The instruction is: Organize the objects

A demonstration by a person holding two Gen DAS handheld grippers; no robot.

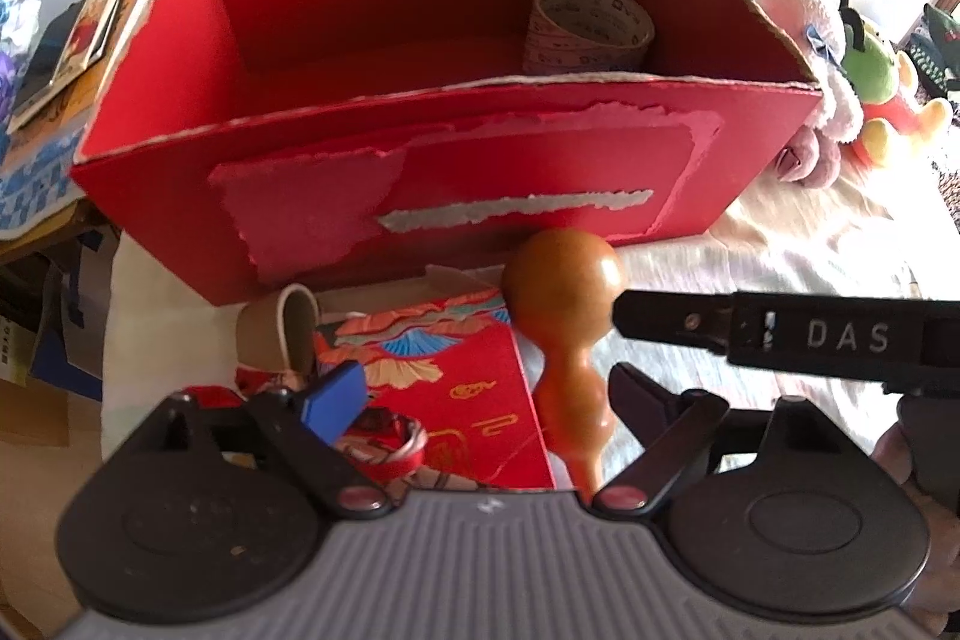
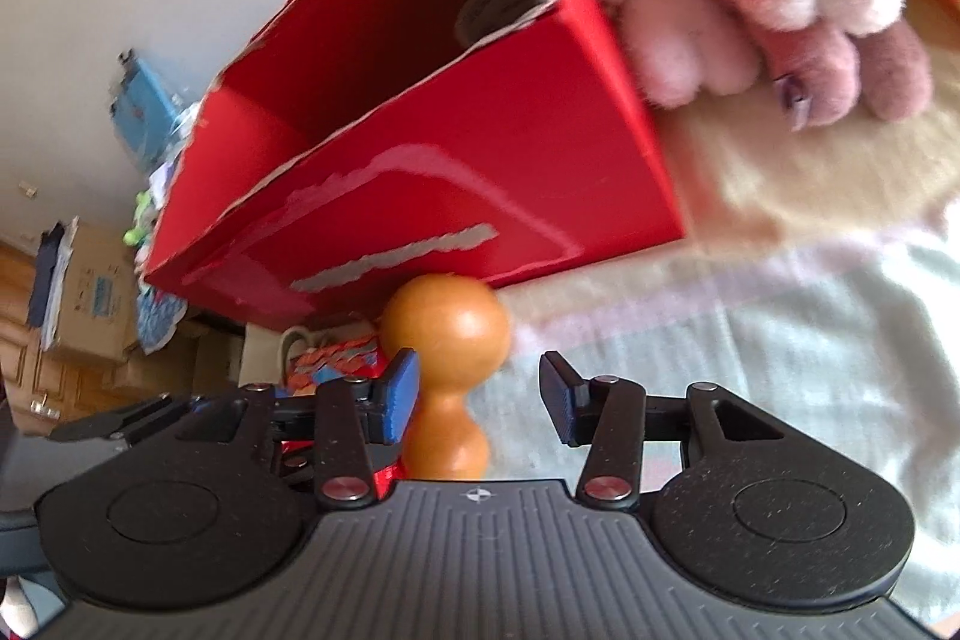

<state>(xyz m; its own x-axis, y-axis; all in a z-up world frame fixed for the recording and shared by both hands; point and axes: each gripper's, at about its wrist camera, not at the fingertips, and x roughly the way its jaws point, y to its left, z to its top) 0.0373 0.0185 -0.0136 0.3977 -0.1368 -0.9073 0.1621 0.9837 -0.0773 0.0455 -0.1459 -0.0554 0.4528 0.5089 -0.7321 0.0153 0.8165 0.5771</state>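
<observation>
An orange-brown wooden gourd (image 1: 564,292) lies on the pale bedcover in front of a torn red cardboard box (image 1: 456,166). My left gripper (image 1: 480,394) is open, and the gourd's neck lies between its fingers, nearer the right one. In the right wrist view the gourd (image 2: 447,334) sits between the pads of my right gripper (image 2: 477,394), which is open; the blue left pad (image 2: 399,394) is against the gourd's waist. One black finger (image 1: 672,319) of the right gripper reaches in from the right beside the gourd's big bulb. A tape roll (image 1: 588,28) stands inside the box.
Left of the gourd lie a red patterned packet (image 1: 456,388), a beige cup (image 1: 282,334) on its side and a red patterned ring (image 1: 396,451). A pink plush (image 1: 822,130) and a green plush (image 1: 870,64) sit right of the box. Books (image 1: 72,40) lie at left.
</observation>
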